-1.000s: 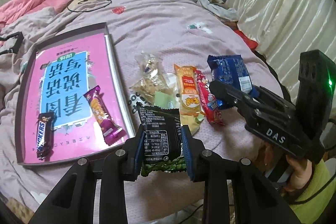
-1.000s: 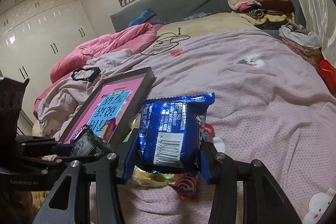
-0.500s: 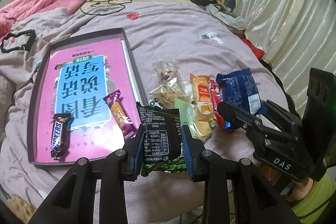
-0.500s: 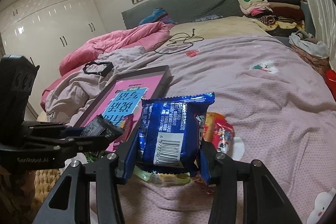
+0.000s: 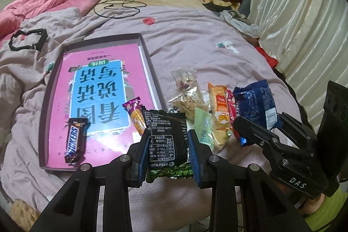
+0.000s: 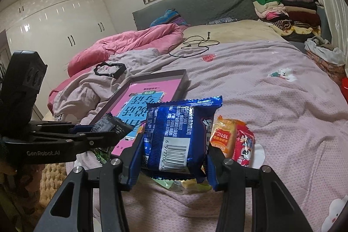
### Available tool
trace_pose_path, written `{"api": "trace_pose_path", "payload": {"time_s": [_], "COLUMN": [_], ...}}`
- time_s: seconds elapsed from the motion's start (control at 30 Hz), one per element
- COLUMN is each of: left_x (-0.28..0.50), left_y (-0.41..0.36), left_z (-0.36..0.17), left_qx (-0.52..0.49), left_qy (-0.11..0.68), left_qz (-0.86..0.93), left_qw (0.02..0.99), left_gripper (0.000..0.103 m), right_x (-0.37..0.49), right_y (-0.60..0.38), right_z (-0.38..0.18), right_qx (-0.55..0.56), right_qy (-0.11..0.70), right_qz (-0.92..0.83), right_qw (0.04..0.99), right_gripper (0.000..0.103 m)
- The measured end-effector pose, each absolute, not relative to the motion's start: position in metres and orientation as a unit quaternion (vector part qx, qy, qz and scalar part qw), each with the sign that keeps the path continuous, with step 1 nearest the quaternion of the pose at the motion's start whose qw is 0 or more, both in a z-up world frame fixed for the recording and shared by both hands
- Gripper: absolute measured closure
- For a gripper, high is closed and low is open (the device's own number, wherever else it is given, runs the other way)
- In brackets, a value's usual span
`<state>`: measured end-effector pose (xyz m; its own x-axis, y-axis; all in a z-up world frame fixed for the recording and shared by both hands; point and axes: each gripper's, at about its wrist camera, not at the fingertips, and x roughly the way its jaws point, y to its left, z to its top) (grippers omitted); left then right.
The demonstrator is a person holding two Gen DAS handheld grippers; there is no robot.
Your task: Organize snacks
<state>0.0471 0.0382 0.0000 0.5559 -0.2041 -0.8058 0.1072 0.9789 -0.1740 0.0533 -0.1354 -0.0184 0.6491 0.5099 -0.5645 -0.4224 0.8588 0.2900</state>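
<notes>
Left wrist view shows my left gripper (image 5: 168,151) clenched on a black foil snack packet with a green bottom edge (image 5: 167,140), pads pressing its two side edges, the packet upright between them and raised off the bed. It looks light, crinkly and slick, probably with brittle contents, so I judge a side-edge pinch on the padded middle safer than the thin seal. Just ahead and to the left of that tool lies the shallow grey box lid lined with a pink sheet (image 5: 44,114), already holding a brown Snickers bar (image 5: 74,140) and a purple-and-orange wrapped bar (image 5: 135,115)

On the right wrist view my right gripper (image 6: 171,156) grips a shiny blue foil biscuit packet (image 6: 174,140) the same way, barcode toward the camera. Both tools point forward, about level, with the loose pile of remaining snacks (image 5: 208,110) between them
</notes>
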Motion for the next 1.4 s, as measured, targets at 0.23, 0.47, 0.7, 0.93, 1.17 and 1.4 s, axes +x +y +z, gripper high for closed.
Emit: {"api": "trace_pose_path", "payload": {"time_s": [0.23,0.47,0.7,0.93,1.17,1.4], "left_x": [0.045,0.043,0.042,0.042,0.044,0.046], "left_y": [0.05,0.063,0.076,0.091,0.113,0.146], "left_z": [0.004,0.003,0.001,-0.002,-0.005,-0.004], "left_qx": [-0.061,-0.07,-0.081,-0.09,-0.109,-0.136], "left_qy": [0.458,0.455,0.454,0.449,0.446,0.435], "left_qz": [-0.079,-0.068,-0.06,-0.051,-0.033,-0.006], "left_qw": [0.883,0.885,0.885,0.887,0.888,0.89], "left_gripper": [0.07,0.07,0.07,0.07,0.07,0.07], "right_x": [0.051,0.049,0.047,0.049,0.052,0.057], "right_y": [-0.123,-0.106,-0.089,-0.078,-0.073,-0.068], "right_z": [-0.011,-0.009,-0.007,-0.009,-0.011,-0.013], "right_qx": [0.059,0.052,0.042,0.038,0.038,0.036], "right_qy": [0.327,0.329,0.331,0.337,0.341,0.344], "right_qz": [0.27,0.282,0.291,0.296,0.296,0.296], "right_qw": [0.904,0.9,0.897,0.893,0.892,0.89], "right_gripper": [0.054,0.054,0.054,0.054,0.054,0.054]}}
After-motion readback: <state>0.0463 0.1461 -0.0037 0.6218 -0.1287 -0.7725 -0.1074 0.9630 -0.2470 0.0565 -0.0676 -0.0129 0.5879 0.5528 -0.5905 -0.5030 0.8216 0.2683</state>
